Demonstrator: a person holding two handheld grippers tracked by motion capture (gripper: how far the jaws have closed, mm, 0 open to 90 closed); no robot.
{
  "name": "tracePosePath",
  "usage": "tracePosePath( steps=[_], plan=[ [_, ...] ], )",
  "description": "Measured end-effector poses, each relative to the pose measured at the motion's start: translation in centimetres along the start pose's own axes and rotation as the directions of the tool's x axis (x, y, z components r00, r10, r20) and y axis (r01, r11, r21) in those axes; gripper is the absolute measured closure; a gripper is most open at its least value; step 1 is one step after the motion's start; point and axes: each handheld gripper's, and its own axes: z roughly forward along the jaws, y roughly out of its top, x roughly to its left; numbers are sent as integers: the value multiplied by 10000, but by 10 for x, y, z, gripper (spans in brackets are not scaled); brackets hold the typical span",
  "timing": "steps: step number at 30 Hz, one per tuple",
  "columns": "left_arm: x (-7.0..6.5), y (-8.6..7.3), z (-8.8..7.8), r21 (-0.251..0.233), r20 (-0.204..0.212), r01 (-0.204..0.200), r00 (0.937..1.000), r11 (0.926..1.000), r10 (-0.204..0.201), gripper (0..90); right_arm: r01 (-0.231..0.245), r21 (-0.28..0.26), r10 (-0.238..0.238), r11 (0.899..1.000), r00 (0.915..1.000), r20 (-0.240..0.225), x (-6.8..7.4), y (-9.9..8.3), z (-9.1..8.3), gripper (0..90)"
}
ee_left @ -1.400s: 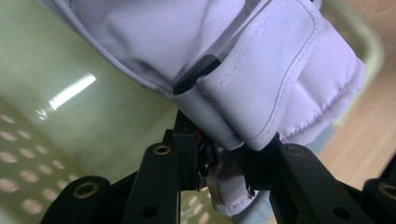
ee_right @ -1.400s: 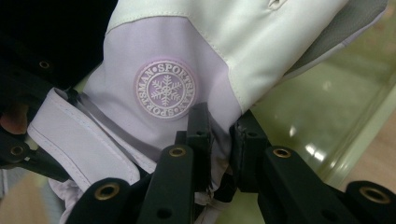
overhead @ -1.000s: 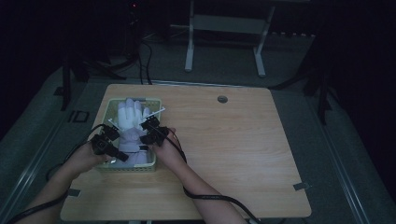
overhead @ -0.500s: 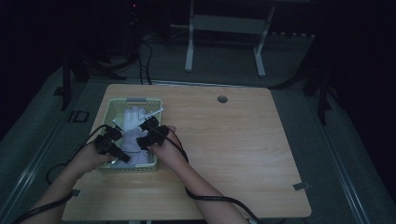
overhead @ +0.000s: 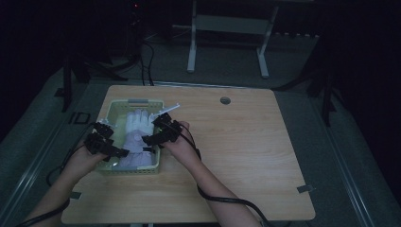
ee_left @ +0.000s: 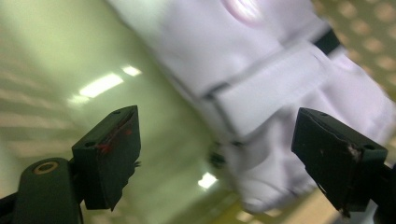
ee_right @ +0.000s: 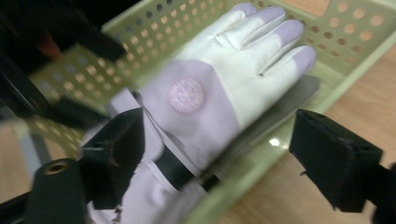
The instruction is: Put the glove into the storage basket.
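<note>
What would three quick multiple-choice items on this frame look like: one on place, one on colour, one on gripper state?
1. Where is the glove?
A. in the basket
B. on the bare table
C. on the floor

2. What colour is the basket?
A. red
B. pale green
C. black

3. How do the jaws of the right gripper stand?
A. shut on the glove
B. shut on the basket rim
C. open

Key: 1 A, the perforated walls surround it; 2 B, pale green in the right gripper view; 3 C, a wide gap between the jaws.
</note>
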Motion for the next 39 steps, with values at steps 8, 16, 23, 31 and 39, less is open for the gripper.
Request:
tracePosePath(
  steps=[8,16,23,31,39],
  plan=[
    [-24,-3,-14,-1251,-400,-404,9986,9913,357,66,249,-195,-248,9995,9997,29,-13,-10,-17,149],
    [-43,5,-11,-1696,270,-419,9985,9846,471,67,157,-257,-155,9995,9998,108,-26,-21,-32,149],
    [-61,15,-13,-2648,769,-632,9933,9622,864,71,80,-327,-72,9994,9997,223,-41,-35,-46,149],
    [-94,23,1,-2955,1128,-1051,9831,9496,1439,76,-64,-288,73,9996,9995,297,-49,-45,-54,151],
    [-130,25,11,-3422,1449,-1279,9717,9309,1867,89,-272,-382,286,9989,9990,358,-66,-66,-74,153]
  ],
)
